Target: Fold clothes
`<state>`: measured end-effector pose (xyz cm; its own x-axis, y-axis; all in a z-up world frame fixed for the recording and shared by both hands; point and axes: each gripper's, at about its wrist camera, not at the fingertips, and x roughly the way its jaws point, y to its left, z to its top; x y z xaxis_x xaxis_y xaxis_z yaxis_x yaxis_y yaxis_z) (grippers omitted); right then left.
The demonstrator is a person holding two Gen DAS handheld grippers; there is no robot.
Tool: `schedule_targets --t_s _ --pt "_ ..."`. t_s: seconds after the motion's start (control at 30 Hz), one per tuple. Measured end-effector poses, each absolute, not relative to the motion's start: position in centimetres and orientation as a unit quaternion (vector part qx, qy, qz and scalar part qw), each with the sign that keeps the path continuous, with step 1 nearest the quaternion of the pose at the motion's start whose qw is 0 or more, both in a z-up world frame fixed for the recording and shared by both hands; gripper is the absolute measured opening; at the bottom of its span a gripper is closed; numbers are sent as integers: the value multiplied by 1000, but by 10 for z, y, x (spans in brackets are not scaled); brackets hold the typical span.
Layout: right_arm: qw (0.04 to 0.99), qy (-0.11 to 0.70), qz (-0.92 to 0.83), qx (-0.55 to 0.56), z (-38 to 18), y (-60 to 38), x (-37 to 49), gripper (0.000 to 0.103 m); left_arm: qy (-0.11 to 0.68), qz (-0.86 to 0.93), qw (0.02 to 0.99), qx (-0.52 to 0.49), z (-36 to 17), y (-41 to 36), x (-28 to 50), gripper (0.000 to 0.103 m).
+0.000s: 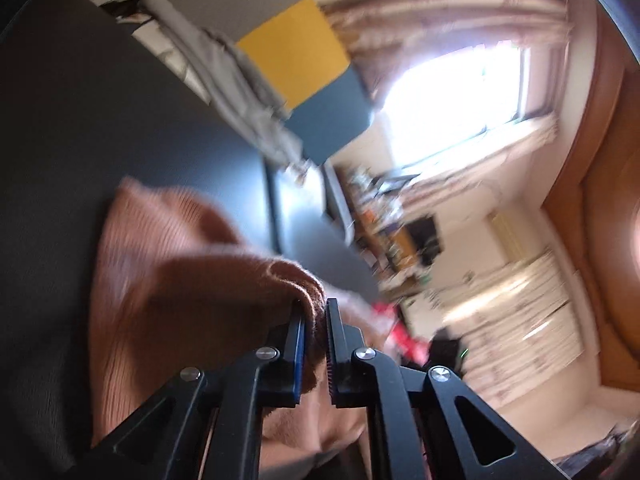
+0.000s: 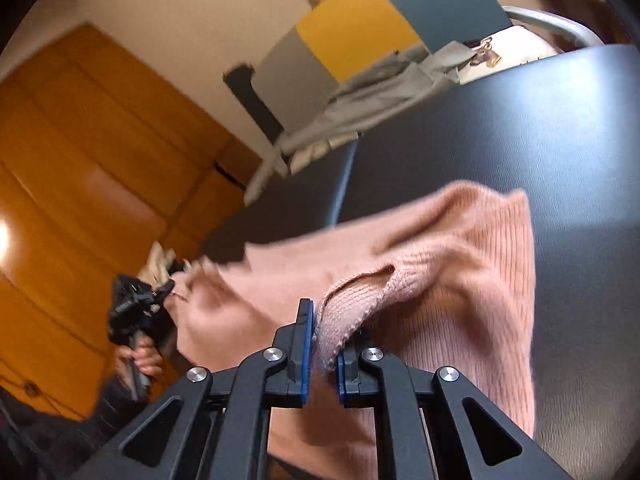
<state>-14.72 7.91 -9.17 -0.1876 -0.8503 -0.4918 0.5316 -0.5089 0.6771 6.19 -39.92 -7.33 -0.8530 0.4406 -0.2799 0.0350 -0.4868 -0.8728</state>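
A pink ribbed knit sweater [image 2: 460, 256] is lifted above the dark table [image 2: 520, 128], stretched between both grippers. My right gripper [image 2: 324, 320] is shut on a ribbed edge of the sweater. In the left wrist view my left gripper [image 1: 316, 308] is shut on another folded edge of the same sweater [image 1: 160, 264], which hangs to the left over the table [image 1: 80, 120]. The left gripper [image 2: 168, 290] also shows at the left of the right wrist view, held by a hand [image 2: 146, 360], with the sweater's far end in it.
A grey garment [image 2: 384, 92] lies crumpled at the table's far edge, in front of grey, yellow and blue wall panels [image 2: 352, 28]. An orange wooden door [image 2: 80, 160] stands to the left. A bright window [image 1: 452, 100] and cluttered shelves [image 1: 392, 232] fill the room behind.
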Motion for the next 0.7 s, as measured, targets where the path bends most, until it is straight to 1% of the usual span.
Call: schedule_targets --t_s 0.1,0.2,0.33,0.4,0.43,0.47,0.5,0.53,0.57,0.63,0.7 --pt "462 -229 -746 421 -84 81 -166 10 -509 826 119 -210 -66 -415 45 7" --pt "450 -259 -745 418 -84 73 -189 10 -530 818 109 -195 -67 -429 23 7" --pt "406 -283 -750 438 -96 62 -226 10 -555 804 48 -209 -85 -447 -8 7" --pt "389 -299 -744 453 -105 59 -243 15 -577 786 22 -223 -102 -457 -21 9" --pt "384 -309 -741 456 -108 60 -247 22 -585 778 15 -229 -107 -460 -21 13" --pt "379 -318 -738 459 -110 61 -252 47 -593 770 8 -234 -111 -463 -21 19" --pt "385 -328 -735 452 -109 64 -252 67 -600 764 3 -238 -115 -466 -20 21" --pt "393 -329 -736 443 -106 66 -250 69 -602 763 3 -237 -114 -469 -16 23" --pt "401 -323 -738 437 -102 69 -247 69 -601 763 3 -236 -113 -472 -11 23" --pt "417 -308 -741 427 -95 74 -239 69 -578 779 -2 -242 -107 -474 -3 24" --pt "416 -272 -762 415 -86 87 -226 69 -537 803 -15 -259 -99 -477 11 25"
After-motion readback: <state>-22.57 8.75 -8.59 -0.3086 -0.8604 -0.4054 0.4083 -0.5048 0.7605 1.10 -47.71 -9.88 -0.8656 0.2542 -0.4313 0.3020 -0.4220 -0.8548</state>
